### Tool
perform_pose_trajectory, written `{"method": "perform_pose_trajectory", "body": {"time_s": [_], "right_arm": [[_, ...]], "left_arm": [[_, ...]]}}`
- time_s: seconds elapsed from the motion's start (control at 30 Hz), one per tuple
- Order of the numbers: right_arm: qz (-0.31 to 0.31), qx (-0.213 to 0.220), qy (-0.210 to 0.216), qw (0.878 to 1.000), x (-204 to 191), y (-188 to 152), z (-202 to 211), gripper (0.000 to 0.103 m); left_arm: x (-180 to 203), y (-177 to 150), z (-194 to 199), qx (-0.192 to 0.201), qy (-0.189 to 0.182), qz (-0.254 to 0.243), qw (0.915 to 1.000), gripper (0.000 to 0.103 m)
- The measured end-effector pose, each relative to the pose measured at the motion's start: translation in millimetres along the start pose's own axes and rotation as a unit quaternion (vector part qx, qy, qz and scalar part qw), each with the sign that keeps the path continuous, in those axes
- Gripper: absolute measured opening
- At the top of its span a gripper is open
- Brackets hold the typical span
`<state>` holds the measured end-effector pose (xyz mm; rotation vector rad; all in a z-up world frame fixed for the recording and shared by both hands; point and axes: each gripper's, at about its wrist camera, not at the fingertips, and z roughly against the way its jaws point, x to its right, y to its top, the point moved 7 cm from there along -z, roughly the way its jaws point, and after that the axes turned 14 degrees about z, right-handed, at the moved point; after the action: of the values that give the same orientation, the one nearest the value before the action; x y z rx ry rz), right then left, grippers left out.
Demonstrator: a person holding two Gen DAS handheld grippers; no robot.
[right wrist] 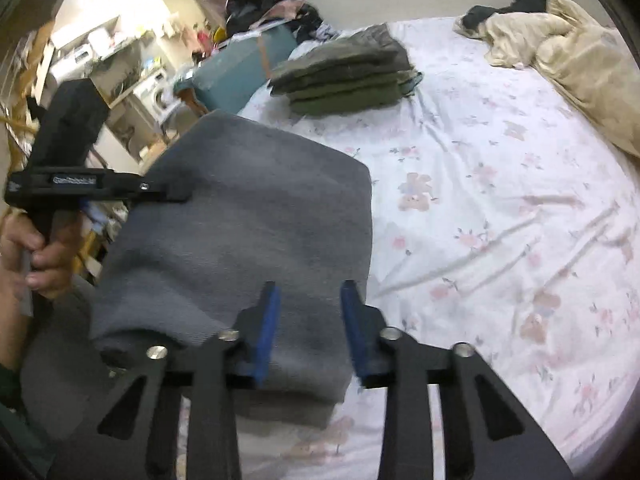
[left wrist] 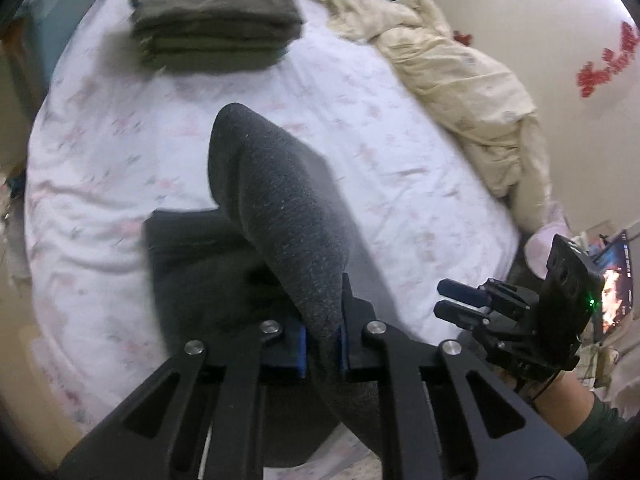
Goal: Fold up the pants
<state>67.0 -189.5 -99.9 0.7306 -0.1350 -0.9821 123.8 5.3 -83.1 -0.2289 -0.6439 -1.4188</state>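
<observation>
Left gripper (left wrist: 322, 350) clenched on a raised fold of the grey pants (left wrist: 280, 208); rest of the pants lies just ahead and below it on the bed sheet (left wrist: 400, 168). Right gripper (right wrist: 310, 332) has pads apart over the near edge of the pants, gripping nothing (blurred). Looks mid-fold; next move likely needs the right to pinch the same edge, then carry it across. Green folded stack (left wrist: 216, 24) sits far ahead.

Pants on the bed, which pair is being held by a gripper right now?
The dark grey knit pants, pinched by the left gripper at the near edge. The olive-green folded pants lie untouched at the far side.
</observation>
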Motion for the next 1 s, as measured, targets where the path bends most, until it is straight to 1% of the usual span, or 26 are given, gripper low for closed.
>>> {"method": "perform_pose_trajectory", "body": {"time_s": [0.03, 0.1, 0.13, 0.17, 0.2, 0.23, 0.27, 0.33, 0.37, 0.43, 0.47, 0.5, 0.53, 0.57, 0.6, 0.63, 0.67, 0.7, 0.73, 0.77, 0.8, 0.83, 0.9, 0.93, 1.0], "right_arm": [[0.008, -0.008, 0.020, 1.000, -9.6, 0.4, -11.5, 0.021], [0.023, -0.022, 0.079, 0.996, -34.7, -0.4, -32.9, 0.018], [0.045, -0.035, 0.113, 0.992, -55.9, -3.5, -43.6, 0.017], [0.072, -0.047, 0.136, 0.987, -76.6, -8.3, -51.1, 0.017], [0.114, -0.067, 0.152, 0.979, -102.1, -17.6, -60.3, 0.016], [0.144, -0.088, 0.150, 0.974, -115.8, -26.6, -68.5, 0.016], [0.171, -0.112, 0.137, 0.969, -126.2, -38.1, -79.5, 0.016], [0.173, -0.139, 0.147, 0.964, -130.6, -53.6, -91.2, 0.016], [0.164, -0.140, 0.156, 0.964, -127.6, -56.0, -90.8, 0.016], [0.142, -0.112, 0.173, 0.968, -117.5, -46.6, -76.1, 0.016], [0.124, -0.087, 0.178, 0.972, -109.0, -35.5, -65.2, 0.016], [0.093, -0.051, 0.186, 0.977, -94.7, -20.1, -50.2, 0.017], [0.071, -0.026, 0.184, 0.980, -82.3, -11.0, -41.4, 0.021], [0.042, 0.004, 0.168, 0.985, -62.7, 0.9, -32.7, 0.022], [0.029, 0.016, 0.147, 0.989, -46.9, 7.8, -30.5, 0.026], [0.022, 0.020, 0.109, 0.994, -30.6, 10.3, -30.6, 0.027], [0.029, 0.006, 0.054, 0.998, -13.8, 10.4, -37.9, 0.027], [0.040, -0.016, 0.019, 0.999, -4.8, 6.7, -47.4, 0.027], [0.047, -0.038, -0.001, 0.998, 1.0, 0.0, -59.1, 0.024], [0.045, -0.050, -0.001, 0.998, 3.1, -6.9, -65.6, 0.023], [0.035, -0.071, 0.017, 0.997, 4.3, -16.7, -78.1, 0.022], [0.027, -0.095, 0.029, 0.995, 1.1, -27.3, -91.3, 0.022], [0.035, -0.099, 0.049, 0.993, -7.0, -31.9, -100.1, 0.022], [0.052, -0.100, 0.052, 0.992, -15.2, -32.7, -102.3, 0.022], [0.096, -0.107, 0.025, 0.989, -25.7, -34.6, -108.0, 0.022]], "left_arm": [[-10.2, -1.9, -2.1, -0.003, 0.009, 0.006, 0.9999, 0.009], [-33.1, -5.0, -5.2, -0.004, 0.028, 0.029, 0.9992, 0.009], [-42.6, -6.3, -7.2, -0.007, 0.034, 0.045, 0.9984, 0.009], [-55.8, -9.2, -8.2, -0.012, 0.042, 0.062, 0.9972, 0.009], [-67.9, -12.6, -10.7, -0.016, 0.054, 0.075, 0.9956, 0.009], [-77.7, -16.0, -12.4, -0.019, 0.065, 0.084, 0.9941, 0.009], [-90.3, -20.8, -17.2, -0.026, 0.080, 0.096, 0.9918, 0.009], [-102.9, -29.3, -25.0, -0.039, 0.091, 0.110, 0.9889, 0.009], [-106.2, -33.4, -26.4, -0.042, 0.090, 0.115, 0.9883, 0.009], [-105.0, -36.4, -20.3, -0.037, 0.083, 0.115, 0.9892, 0.009], [-104.1, -36.0, -14.5, -0.032, 0.070, 0.123, 0.9894, 0.008], [-103.3, -35.6, -9.4, -0.029, 0.060, 0.128, 0.9895, 0.008], [-102.7, -35.2, -6.4, -0.026, 0.058, 0.125, 0.9901, 0.008], [-100.6, -33.5, -3.3, -0.020, 0.063, 0.114, 0.9913, 0.008], [-99.8, -31.2, -2.6, -0.016, 0.073, 0.105, 0.9917, 0.008], [-99.9, -28.5, -5.4, -0.013, 0.088, 0.096, 0.9913, 0.008], [-102.3, -27.1, -10.2, -0.016, 0.101, 0.092, 0.9905, 0.008], [-106.8, -27.4, -19.2, -0.025, 0.118, 0.093, 0.9884, 0.008], [-109.6, -26.9, -24.3, -0.030, 0.126, 0.098, 0.9868, 0.008], [-110.5, -25.7, -31.7, -0.034, 0.137, 0.101, 0.9848, 0.008], [-114.8, -24.5, -38.1, -0.037, 0.154, 0.101, 0.9822, 0.008], [-117.8, -24.0, -42.0, -0.040, 0.161, 0.103, 0.9807, 0.009], [-127.1, -19.7, -49.1, -0.034, 0.191, 0.111, 0.9747, 0.011], [-129.8, -19.3, -51.2, -0.032, 0.202, 0.112, 0.9723, 0.013], [-130.1, -21.6, -54.2, -0.032, 0.224, 0.103, 0.9687, 0.015]]}}
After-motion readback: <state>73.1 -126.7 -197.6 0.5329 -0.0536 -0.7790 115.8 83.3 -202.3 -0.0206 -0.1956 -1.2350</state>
